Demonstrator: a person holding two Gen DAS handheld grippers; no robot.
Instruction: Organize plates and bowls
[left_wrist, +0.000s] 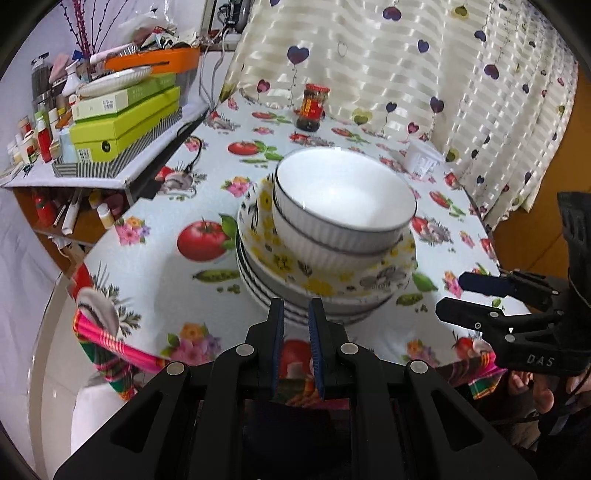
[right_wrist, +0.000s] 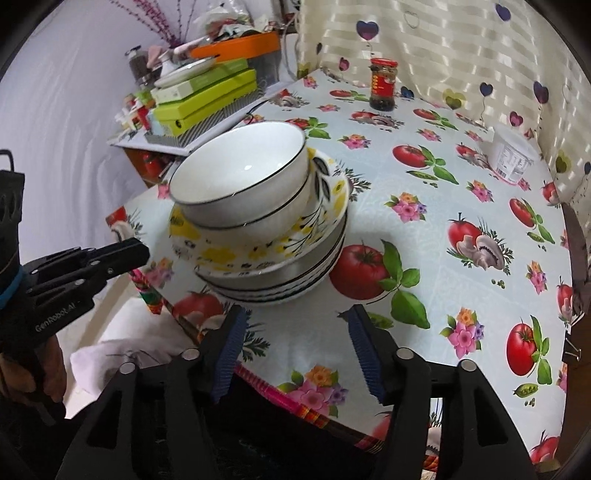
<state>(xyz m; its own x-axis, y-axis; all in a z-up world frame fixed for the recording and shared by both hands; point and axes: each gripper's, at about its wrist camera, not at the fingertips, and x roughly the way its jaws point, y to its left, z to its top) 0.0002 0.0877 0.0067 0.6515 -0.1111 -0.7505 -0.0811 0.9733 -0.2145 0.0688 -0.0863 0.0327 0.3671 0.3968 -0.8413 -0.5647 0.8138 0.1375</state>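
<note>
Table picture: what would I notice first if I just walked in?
The tall stack of dishes in the middle of the table: two white bowls nested on a yellow-flowered plate, above striped plates. Then the bright tomato tablecloth, and a red-labelled jar by the curtain.

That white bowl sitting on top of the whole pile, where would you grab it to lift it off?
Probably by its rim. The top white bowl sits nested in a second bowl, so its sides are partly covered, while the thin black-lined edge stands free and tilts towards the table's near edge. Come from above on that near side, one finger inside and one outside. The right gripper is open, nearest to do so.
</note>
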